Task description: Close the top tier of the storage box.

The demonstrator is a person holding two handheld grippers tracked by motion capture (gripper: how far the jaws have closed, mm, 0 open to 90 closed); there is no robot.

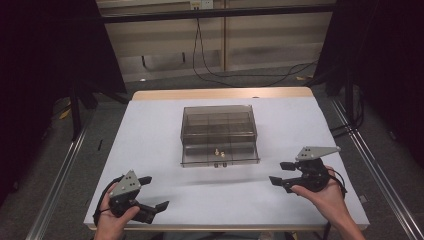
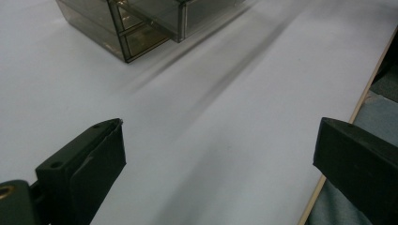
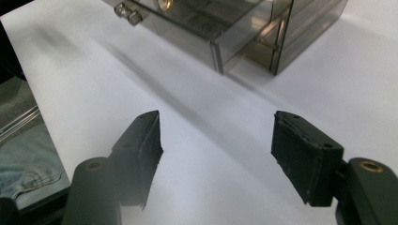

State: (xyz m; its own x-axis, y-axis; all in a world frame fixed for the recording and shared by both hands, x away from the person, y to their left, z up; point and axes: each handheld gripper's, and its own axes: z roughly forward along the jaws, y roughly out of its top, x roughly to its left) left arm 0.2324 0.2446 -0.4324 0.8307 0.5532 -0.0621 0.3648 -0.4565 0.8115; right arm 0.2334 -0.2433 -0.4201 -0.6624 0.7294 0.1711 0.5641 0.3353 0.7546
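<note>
Nearest the high camera, both hands came in from the bottom edge, each holding a set of tongs over the white table (image 1: 150, 140). Left tongs (image 1: 154, 192) sat near the front left corner, jaws spread wide apart and holding nothing; the left gripper view confirmed the gap, with bare table surface between the two black jaws and the table's front edge running under one jaw. Right tongs (image 1: 278, 172) sat toward the front right, jaws likewise apart and empty, pointed inward toward the table's middle; a grey three-cornered plate topped each tool.

Between the two, well apart from both, stood the drawer box (image 1: 219, 135) at the centre of the table. It was a smoky, see-through plastic cabinet, low and rectangular, divided by inner walls into several compartments. Its lower drawer (image 1: 220, 155) stood pulled out toward the person, carrying two small pale knobs (image 1: 219, 164) at its front wall. Two small brass-coloured items (image 1: 219, 152) lay inside the drawer near its middle; their kind could not be told. From the right gripper view the drawer projected clear of the box body (image 3: 300, 33), its walls glossy and tinted brown-grey.
</note>
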